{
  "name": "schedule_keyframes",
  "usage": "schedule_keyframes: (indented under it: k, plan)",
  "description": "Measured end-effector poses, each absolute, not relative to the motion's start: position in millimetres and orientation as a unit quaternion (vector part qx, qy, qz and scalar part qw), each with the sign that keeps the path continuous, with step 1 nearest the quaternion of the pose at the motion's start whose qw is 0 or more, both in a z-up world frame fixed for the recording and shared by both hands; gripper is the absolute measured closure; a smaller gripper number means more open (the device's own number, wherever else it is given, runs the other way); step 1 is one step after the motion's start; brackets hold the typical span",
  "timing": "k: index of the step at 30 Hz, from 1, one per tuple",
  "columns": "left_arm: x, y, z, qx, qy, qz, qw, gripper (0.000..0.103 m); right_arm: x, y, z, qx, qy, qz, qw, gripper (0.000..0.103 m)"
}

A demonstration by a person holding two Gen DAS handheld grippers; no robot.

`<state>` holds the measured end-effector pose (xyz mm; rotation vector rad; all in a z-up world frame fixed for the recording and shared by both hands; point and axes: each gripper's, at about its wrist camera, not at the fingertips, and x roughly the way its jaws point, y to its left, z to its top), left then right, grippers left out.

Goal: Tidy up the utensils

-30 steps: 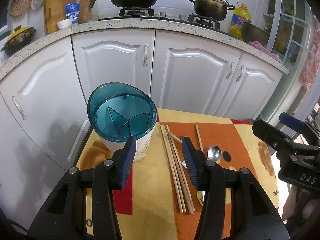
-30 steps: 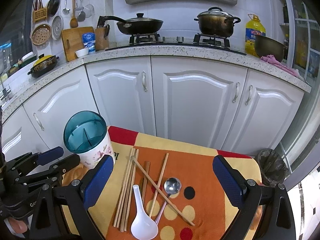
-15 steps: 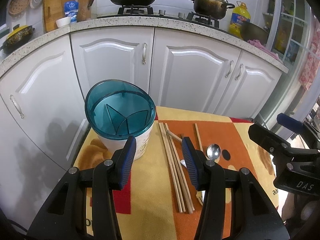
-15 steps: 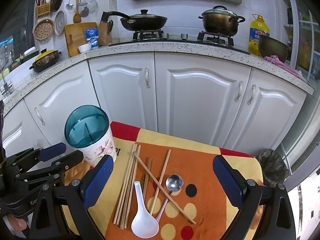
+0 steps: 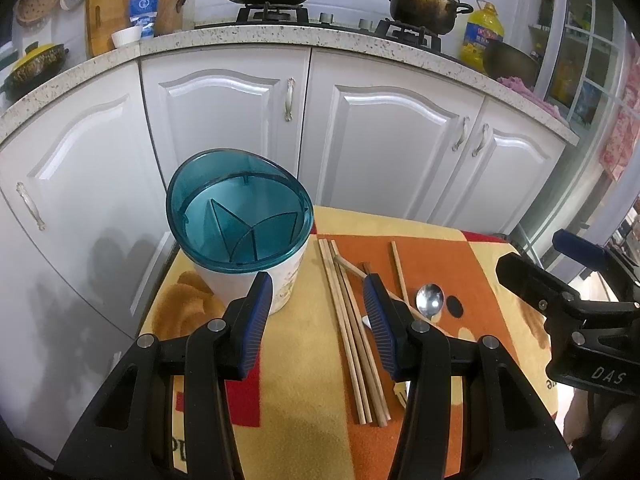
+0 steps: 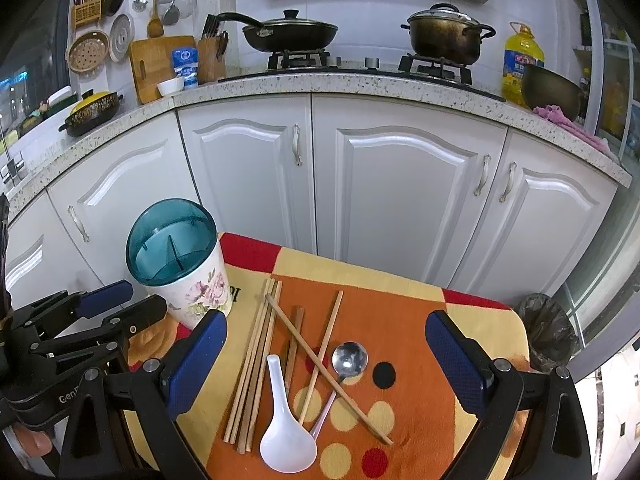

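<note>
Both tongs, left (image 5: 316,318) and right (image 6: 320,364), hang open and empty over a cloth-covered counter (image 6: 404,320), where chopsticks (image 6: 256,364), a white spoon (image 6: 286,432) and a metal spoon (image 6: 350,358) lie loose beside the teal-rimmed holder (image 6: 176,248).

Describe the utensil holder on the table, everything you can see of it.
The utensil holder is a round white cup with a pink flower print and a translucent teal top insert, split by thin partitions into compartments. All visible compartments are empty. It stands upright at the table's back left corner on the patterned cloth, left of the chopsticks. Neither gripper touches it.
</note>
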<state>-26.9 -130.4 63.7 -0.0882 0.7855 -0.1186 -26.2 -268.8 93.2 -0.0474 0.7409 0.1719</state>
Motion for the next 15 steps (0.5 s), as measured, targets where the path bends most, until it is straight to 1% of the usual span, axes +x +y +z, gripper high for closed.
schedule_keyframes:
  k: [15]
  plan:
    - [-20.5, -127.0, 53.9, -0.045, 0.395, -0.058, 0.916, 0.056, -20.1, -268.8, 82.8, -0.028, 0.380, 0.088, 0.920, 0.004]
